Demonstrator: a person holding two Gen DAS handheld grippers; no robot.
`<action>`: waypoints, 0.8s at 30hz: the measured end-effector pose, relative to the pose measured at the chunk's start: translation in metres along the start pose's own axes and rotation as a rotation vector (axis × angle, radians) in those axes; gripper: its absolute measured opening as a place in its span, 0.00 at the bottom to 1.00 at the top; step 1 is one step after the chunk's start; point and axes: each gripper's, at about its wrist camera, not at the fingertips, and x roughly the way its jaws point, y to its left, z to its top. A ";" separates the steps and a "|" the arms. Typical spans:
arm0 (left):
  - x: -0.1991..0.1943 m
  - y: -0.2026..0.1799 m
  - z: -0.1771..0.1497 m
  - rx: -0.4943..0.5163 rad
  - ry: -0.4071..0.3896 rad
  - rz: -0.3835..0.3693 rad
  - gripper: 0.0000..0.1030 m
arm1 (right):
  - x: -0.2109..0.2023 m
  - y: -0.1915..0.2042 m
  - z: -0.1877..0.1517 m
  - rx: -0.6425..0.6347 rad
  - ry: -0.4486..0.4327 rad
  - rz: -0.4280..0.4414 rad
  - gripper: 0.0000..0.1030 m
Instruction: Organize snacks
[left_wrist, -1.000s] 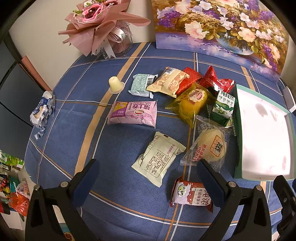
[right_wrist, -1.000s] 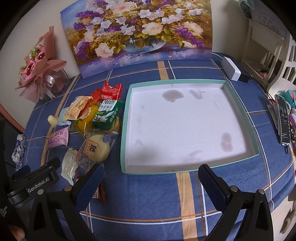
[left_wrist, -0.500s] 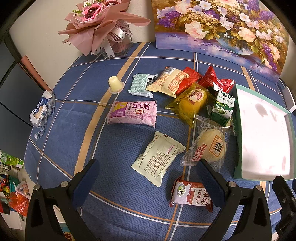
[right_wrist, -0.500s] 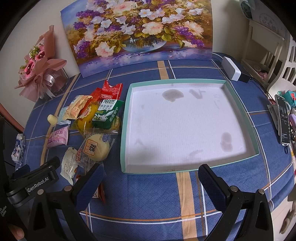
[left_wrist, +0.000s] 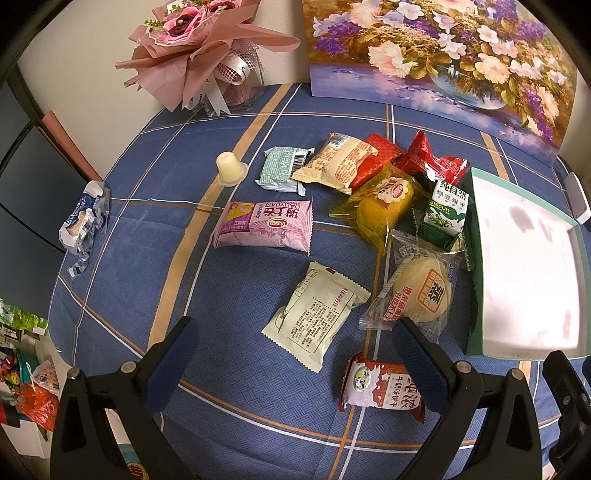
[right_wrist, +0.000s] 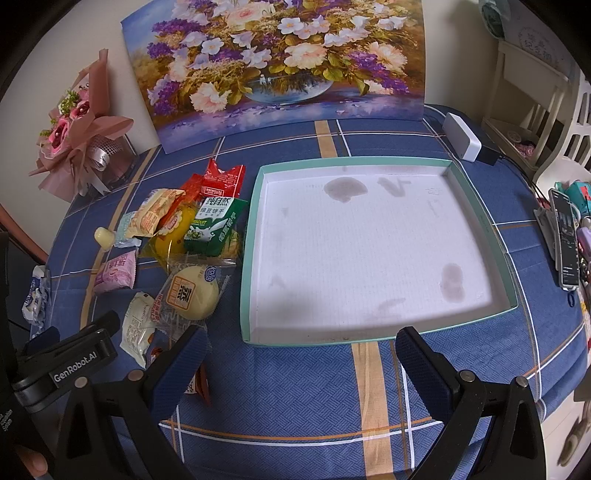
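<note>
Several wrapped snacks lie on the blue checked tablecloth: a pink pack, a cream pack, a round bun in clear wrap, a brown-and-white biscuit pack, a yellow cake, a green biscuit carton and red packs. A white tray with a teal rim sits empty to their right. My left gripper hovers open over the near snacks. My right gripper stands open before the tray's front rim.
A flower painting leans on the back wall and a pink bouquet stands at the back left. A jelly cup and a crumpled blue-white wrapper lie left. A white box and a phone sit right.
The left wrist view has shifted very slightly, so the tray sits a touch further right. The snacks and both grippers' jaws stay as they were.
</note>
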 end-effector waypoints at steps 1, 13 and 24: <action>0.000 0.000 0.000 0.000 0.000 0.000 1.00 | 0.000 0.000 0.000 0.000 0.000 0.000 1.00; -0.001 0.002 0.000 -0.004 0.007 -0.028 1.00 | 0.001 0.004 -0.002 -0.003 0.007 0.018 1.00; 0.032 0.044 -0.003 -0.129 0.122 -0.089 1.00 | 0.033 0.059 -0.013 -0.100 0.162 0.146 1.00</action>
